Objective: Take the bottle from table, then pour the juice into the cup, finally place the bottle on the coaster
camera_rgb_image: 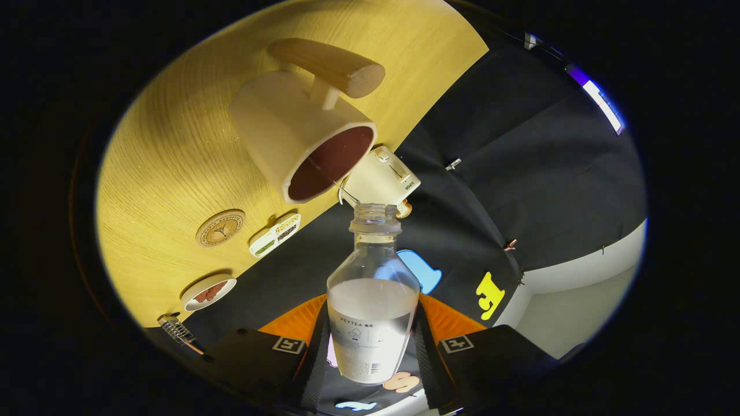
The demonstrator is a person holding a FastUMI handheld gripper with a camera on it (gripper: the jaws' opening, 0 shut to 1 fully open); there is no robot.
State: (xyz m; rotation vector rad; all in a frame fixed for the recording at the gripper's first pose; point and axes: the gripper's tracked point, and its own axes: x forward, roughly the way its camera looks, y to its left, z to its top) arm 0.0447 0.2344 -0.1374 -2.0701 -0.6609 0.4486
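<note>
A pale wooden table (pixel 173 150) with fine grain meets the booth's black cloth wall (pixel 520 162), which hangs in folds pinned by small clips (pixel 510 245), while a white floor (pixel 578 312) lies below and a bright strip light (pixel 604 104) glows beyond the cloth.

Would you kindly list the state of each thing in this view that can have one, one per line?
bottle: uncapped, part full of pale juice, clamped between the fingers, mouth pointing towards the cup.
gripper: shut on the bottle.
cup: upright on the table, open, dark inside; I cannot tell whether it holds juice.
coaster: flat on the table, nothing on it.
small dish: on the table, holding something reddish.
</note>
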